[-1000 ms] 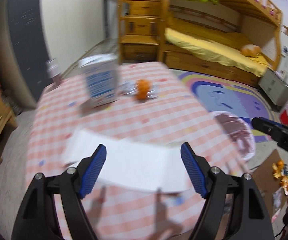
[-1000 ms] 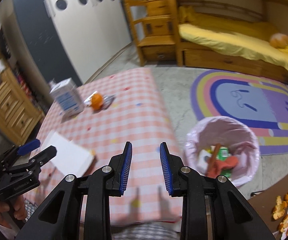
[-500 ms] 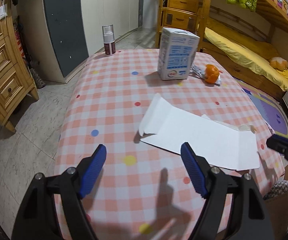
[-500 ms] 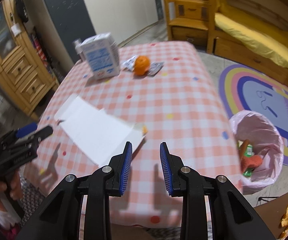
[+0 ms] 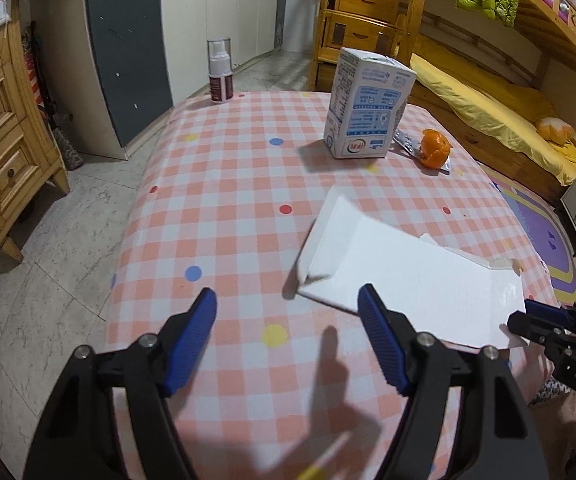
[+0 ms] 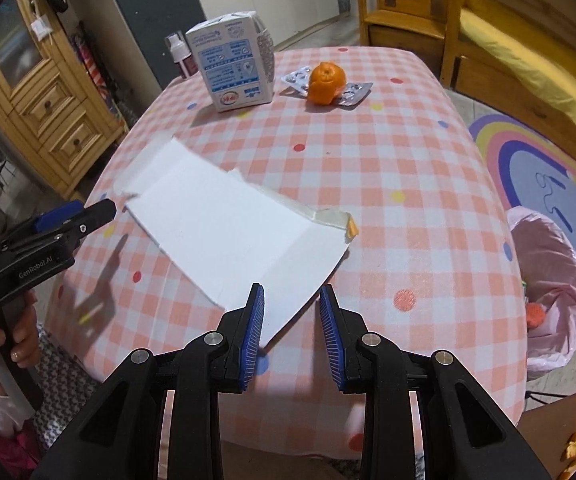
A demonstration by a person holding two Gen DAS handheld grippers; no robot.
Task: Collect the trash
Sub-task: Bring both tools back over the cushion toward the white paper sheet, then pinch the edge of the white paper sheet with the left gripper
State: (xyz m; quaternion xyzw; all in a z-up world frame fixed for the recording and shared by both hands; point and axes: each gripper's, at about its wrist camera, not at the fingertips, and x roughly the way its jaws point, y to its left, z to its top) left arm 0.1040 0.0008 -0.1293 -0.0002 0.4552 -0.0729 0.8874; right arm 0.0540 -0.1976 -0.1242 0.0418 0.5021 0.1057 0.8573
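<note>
A flattened white cardboard box (image 5: 407,276) (image 6: 228,224) lies on the pink checked table (image 5: 228,200). My left gripper (image 5: 286,300) hovers at its left corner. Its jaws are closing, with only that corner's edge beside the right finger and nothing pressed. In the right wrist view the left gripper (image 6: 104,210) points at that corner. My right gripper (image 6: 291,296) stands narrowly open over the sheet's near corner, which shows between its fingers without being pinched. It also appears at the edge of the left wrist view as the right gripper (image 5: 527,320).
A blue-and-white milk carton (image 5: 367,108) (image 6: 236,68) stands at the far side. Beside it sit an orange fruit (image 6: 325,80) on blister packs (image 6: 353,94) and a spray bottle (image 5: 220,72). A pink-lined bin (image 6: 547,280) stands on the floor to the right.
Both grippers swung toward the table and came lower and nearer the white cardboard. The left jaws narrowed a little. Nothing was taken hold of.
</note>
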